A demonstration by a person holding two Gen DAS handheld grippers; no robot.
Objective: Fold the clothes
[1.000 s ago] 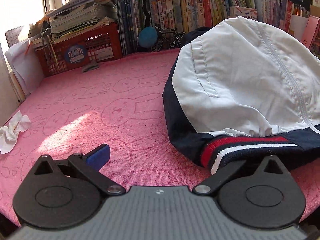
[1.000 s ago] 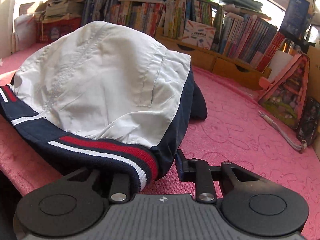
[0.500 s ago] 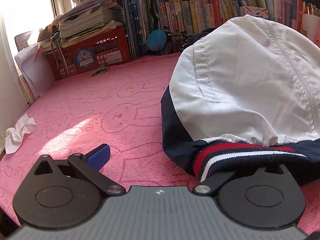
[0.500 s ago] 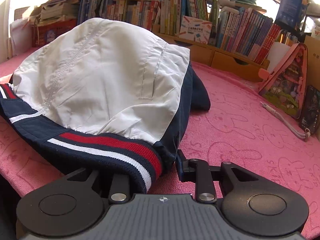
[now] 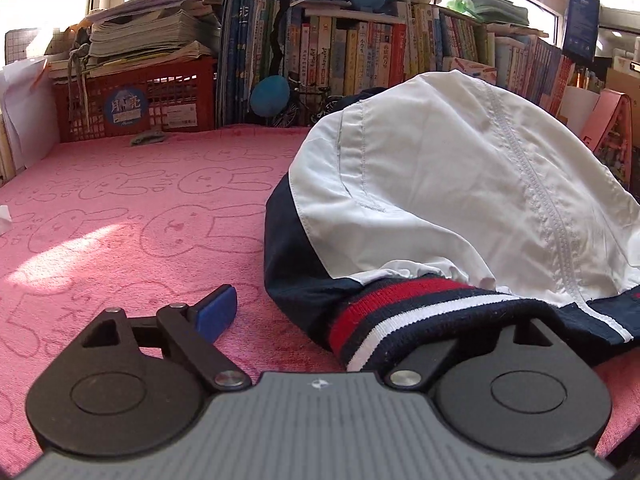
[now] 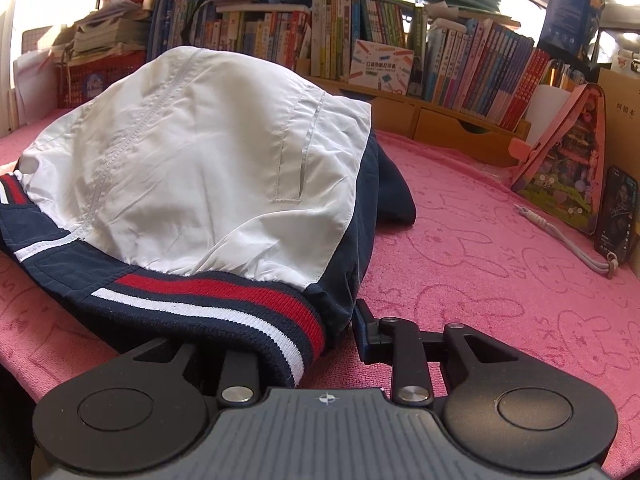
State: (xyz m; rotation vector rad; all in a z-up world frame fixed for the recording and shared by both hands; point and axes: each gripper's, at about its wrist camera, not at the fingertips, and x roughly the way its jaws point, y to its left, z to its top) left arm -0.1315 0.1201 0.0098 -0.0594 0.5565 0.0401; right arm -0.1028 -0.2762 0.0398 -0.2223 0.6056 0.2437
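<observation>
Jacket (image 5: 440, 184) lies mounded on pink tabletop (image 5: 140, 208), striped hem (image 6: 208, 300) nearest us. Left gripper (image 5: 332, 320) and right gripper (image 6: 304, 332) spread wide, each straddling hem corner, nothing pinched. We judge shell light, limp, slippery; ribbed hem grips best.

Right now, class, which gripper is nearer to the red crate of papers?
Left. The left gripper is at the jacket's hem corner on the red crate's side; the right gripper is at the opposite hem corner.
</observation>
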